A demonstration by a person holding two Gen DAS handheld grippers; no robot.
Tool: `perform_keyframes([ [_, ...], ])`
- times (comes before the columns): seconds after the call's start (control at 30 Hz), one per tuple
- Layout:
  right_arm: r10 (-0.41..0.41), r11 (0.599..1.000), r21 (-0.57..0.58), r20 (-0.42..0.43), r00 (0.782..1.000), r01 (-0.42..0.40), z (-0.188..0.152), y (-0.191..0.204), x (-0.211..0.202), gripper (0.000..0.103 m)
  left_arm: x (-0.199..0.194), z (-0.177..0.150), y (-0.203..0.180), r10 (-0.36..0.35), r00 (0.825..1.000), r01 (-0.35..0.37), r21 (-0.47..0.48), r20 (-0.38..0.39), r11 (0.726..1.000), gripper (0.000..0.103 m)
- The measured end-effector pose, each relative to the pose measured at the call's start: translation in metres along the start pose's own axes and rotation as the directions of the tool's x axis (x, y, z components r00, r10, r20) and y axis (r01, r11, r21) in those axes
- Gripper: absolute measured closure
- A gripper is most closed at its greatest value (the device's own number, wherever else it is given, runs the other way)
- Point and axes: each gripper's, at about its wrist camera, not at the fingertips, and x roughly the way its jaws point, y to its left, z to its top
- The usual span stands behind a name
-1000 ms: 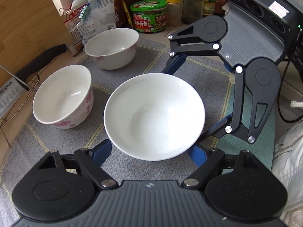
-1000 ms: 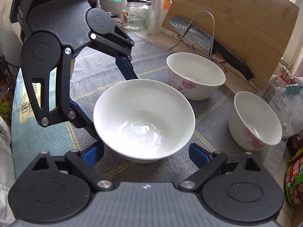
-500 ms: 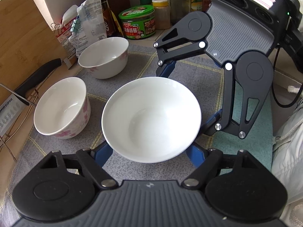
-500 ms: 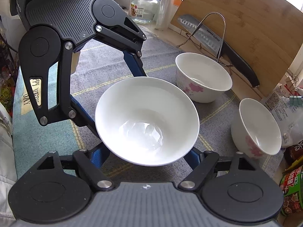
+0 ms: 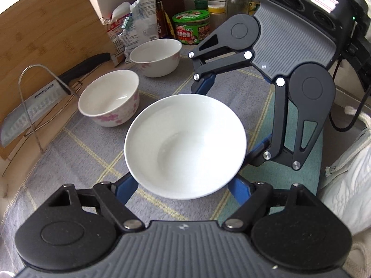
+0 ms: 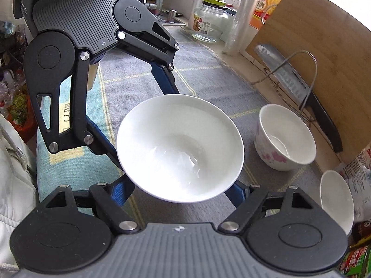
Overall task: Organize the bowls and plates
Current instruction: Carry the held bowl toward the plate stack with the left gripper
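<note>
1. The left tongs (image 5: 183, 185) and right tongs (image 6: 180, 190) each clamp the plain white bowl (image 5: 185, 145) from opposite sides, their jaws having just closed onto its wall.
2. Against the earlier frames, the bowl now hangs clear of the grey mat (image 5: 76, 162), shifted toward the flowered bowl (image 5: 109, 98).
3. Judging by that, the lift is done and carrying has begun, probably to nest it.
4. A second flowered bowl (image 5: 155, 56) sits beyond, near the table's back edge, by the cutting board (image 5: 46, 37).
</note>
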Motion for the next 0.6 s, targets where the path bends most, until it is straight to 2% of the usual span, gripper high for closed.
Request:
perform_keyframes([
  [0.37,0.042,0.993,-0.109,0.026,0.999,-0.039,0.071,0.043,0.044,0.016,-0.042,-0.061,0.03,0.09,0.996,-0.092,-0.084,-0.02,0.992,0.019],
  [0.6,0.061,0.988,-0.145,0.024,0.998,-0.057,0.101,0.058,0.068,0.016,-0.056,-0.088,0.051,0.114,0.993,-0.116,-0.116,-0.027,0.986,0.019],
])
